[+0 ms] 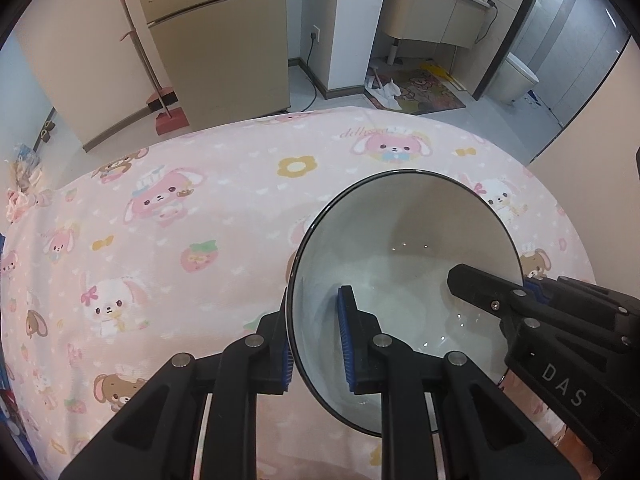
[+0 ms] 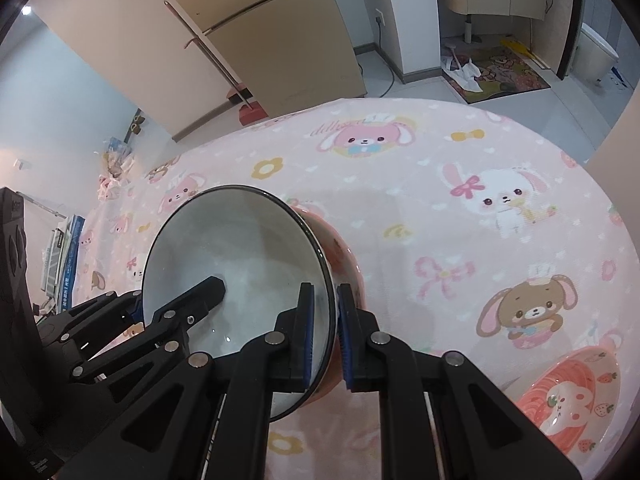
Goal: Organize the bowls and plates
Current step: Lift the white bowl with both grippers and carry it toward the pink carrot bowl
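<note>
A bowl, white inside with a dark rim and a pink-orange outside, sits tilted just over the pink cartoon tablecloth. My left gripper is shut on its near left rim, one blue pad inside and one outside. A black finger of my right gripper reaches in over the opposite rim. In the right wrist view, my right gripper is shut on the right rim of the same bowl. There a finger of the left gripper lies inside it.
A pink dish with a bunny print lies on the cloth at the near right. Beyond the table's far edge stand a beige fridge, a broom with a red dustpan and a bathroom doorway with a mat.
</note>
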{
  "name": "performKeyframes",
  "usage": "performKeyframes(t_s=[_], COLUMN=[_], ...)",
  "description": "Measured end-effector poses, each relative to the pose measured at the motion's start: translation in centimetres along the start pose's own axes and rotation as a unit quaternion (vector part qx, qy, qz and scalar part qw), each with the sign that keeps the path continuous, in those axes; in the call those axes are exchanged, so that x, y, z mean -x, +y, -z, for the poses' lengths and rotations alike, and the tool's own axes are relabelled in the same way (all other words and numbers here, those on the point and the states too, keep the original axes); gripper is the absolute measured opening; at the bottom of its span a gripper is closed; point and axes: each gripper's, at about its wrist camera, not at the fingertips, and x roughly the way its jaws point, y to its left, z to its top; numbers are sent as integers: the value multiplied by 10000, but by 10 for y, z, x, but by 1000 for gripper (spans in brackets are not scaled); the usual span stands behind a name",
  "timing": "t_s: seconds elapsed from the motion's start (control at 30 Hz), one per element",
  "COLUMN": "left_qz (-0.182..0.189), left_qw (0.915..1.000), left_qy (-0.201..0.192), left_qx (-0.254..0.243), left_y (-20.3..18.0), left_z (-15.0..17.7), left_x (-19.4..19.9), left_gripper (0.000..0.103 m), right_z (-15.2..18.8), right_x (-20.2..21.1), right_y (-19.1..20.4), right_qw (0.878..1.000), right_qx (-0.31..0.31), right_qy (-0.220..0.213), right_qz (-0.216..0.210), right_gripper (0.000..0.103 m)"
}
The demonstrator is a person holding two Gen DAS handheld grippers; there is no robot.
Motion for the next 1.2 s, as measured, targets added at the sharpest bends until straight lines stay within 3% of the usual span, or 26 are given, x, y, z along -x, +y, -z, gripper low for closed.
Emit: performKeyframes(t_s=[0.2, 0.33, 0.47, 0.77, 0.83, 1.0, 1.2], left_qz=[-243, 1, -30, -274, -373, -143, -126], left_qw=[9995, 10000, 10000, 9994, 9990, 9998, 9998], left_qy=[-108, 55, 15, 25, -22, 56, -121], left_qx=[-179, -6, -28, -214, -258, -107, -52], left_y=[-7, 1, 1, -8, -8, 0, 9], left_z=[3, 1, 4, 13, 15, 14, 15], left_x=[-3, -5, 0, 3, 4, 5, 20], left_gripper=[24, 24, 25, 22, 18, 18, 18], right_z=[-1, -8, -4, 1, 1, 1, -4], right_x=[-1, -1, 1, 8, 8, 11, 16], right_y=[15, 26, 39, 35, 34, 29, 3], right_qw=[9977, 9913, 9813, 9826, 9832, 9868, 9975], right_qx=[528, 1078, 1553, 1396, 1378, 1258, 676], right_qy=[-1, 255, 314, 120, 87, 51, 140], right_qz=[419, 716, 1094, 1219, 1195, 1014, 168], right_gripper=[15, 15, 15, 20, 20, 20, 20])
